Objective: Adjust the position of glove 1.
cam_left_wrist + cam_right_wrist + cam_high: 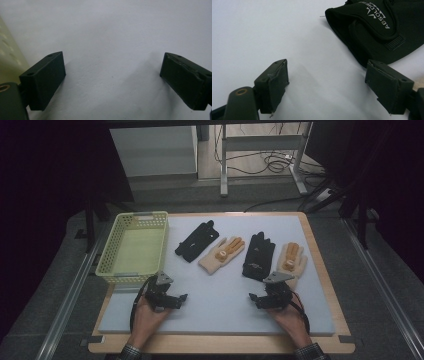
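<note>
Four gloves lay in a row on the white mat (220, 310): two black, two cream.

The left gripper (172, 301) and right gripper (259, 299) rested near the mat's front edge, jaws apart and empty. The nearest black glove (259, 255) lay just beyond the right gripper. One yellow basket (131, 248) stood at the mat's left.

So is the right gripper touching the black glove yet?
Apart. In the right gripper view, the right gripper stands open over bare mat, with the black glove lying beyond its jaws.
</note>
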Demonstrator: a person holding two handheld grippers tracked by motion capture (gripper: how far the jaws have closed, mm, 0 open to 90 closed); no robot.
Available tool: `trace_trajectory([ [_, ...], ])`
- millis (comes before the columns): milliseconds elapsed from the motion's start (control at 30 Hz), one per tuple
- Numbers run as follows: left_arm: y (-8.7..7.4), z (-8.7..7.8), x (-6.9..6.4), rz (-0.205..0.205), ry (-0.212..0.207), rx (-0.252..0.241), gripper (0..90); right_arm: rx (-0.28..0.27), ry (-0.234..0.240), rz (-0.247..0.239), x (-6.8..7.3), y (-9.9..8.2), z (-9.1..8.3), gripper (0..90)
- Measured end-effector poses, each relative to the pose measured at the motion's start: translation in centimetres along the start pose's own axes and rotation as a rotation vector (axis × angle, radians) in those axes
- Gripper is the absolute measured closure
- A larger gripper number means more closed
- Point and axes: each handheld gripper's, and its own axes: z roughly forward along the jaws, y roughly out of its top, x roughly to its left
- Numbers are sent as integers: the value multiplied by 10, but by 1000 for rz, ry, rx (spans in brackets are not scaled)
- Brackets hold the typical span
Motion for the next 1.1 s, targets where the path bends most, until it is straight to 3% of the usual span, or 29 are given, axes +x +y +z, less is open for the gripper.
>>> trace_trajectory([
  [767, 0, 0, 0, -1, -1, 0, 62, 7, -5, 22, 0, 1, 0, 195],
  [867, 0, 0, 0, -1, -1, 0, 62, 9, -9, 28, 1, 3, -1, 249],
  [933, 0, 0, 0, -1, -1, 0, 62, 6, 16, 47, 0, 5, -1, 284],
  [1100, 0, 0, 0, -1, -1, -1, 62, 0, 45, 43, 2, 13, 0, 340],
])
